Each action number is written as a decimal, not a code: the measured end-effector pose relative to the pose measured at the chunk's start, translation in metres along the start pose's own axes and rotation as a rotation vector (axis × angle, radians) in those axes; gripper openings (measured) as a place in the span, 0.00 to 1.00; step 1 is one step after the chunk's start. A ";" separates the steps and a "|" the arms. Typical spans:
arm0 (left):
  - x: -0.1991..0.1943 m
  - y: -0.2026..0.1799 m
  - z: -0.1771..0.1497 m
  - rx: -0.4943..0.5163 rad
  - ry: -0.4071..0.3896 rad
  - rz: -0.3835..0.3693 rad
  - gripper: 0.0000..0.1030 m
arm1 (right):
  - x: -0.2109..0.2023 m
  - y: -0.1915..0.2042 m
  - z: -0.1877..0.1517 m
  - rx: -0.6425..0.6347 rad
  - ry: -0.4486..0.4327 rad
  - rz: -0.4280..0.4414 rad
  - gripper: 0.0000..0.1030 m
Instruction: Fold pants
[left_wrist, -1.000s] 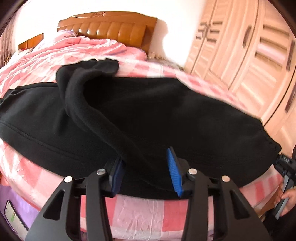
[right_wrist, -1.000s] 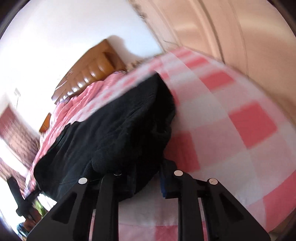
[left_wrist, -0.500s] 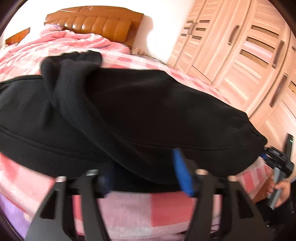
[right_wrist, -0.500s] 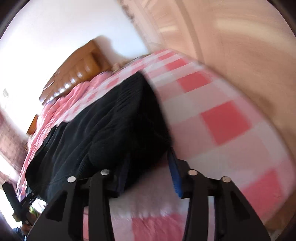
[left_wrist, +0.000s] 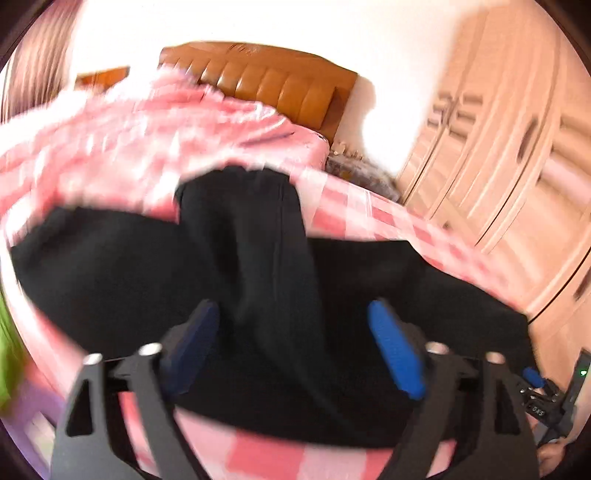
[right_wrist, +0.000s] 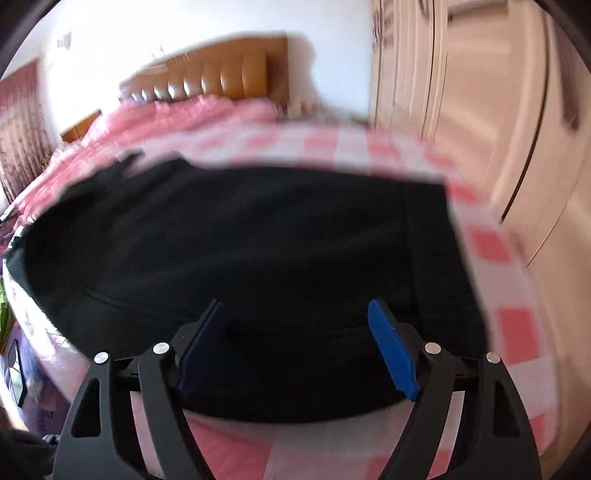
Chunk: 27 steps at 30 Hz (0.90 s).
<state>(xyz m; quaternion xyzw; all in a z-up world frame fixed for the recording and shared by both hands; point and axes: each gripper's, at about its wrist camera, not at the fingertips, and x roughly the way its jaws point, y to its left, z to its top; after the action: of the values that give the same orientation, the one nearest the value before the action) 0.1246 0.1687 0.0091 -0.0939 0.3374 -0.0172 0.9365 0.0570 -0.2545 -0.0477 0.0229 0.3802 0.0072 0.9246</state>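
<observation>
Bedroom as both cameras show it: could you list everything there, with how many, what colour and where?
pants: one, black, spread across the bed's near edge, one part folded over the top
bedsheet: one, pink and white check, under the pants
quilt: one, pink, bunched toward the headboard
headboard: one, brown, padded, against the far wall
wardrobe: one, pale wood, right of the bed
left gripper: one, black with blue pads, jaws opening, nothing pinched
right gripper: one, same colours, jaws opening over the pants
</observation>
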 end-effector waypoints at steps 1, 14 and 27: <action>0.007 -0.010 0.018 0.058 0.000 0.051 0.95 | -0.001 0.003 -0.001 -0.003 -0.014 -0.005 0.77; 0.256 -0.017 0.128 0.125 0.459 0.197 0.74 | 0.002 0.005 -0.003 -0.001 0.003 0.013 0.79; 0.155 0.053 0.138 0.034 0.122 0.143 0.11 | 0.001 -0.001 -0.004 0.010 -0.005 0.052 0.80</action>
<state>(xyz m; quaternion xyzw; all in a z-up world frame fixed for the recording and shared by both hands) 0.3304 0.2289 0.0055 -0.0524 0.3993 0.0381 0.9145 0.0549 -0.2558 -0.0507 0.0372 0.3770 0.0291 0.9250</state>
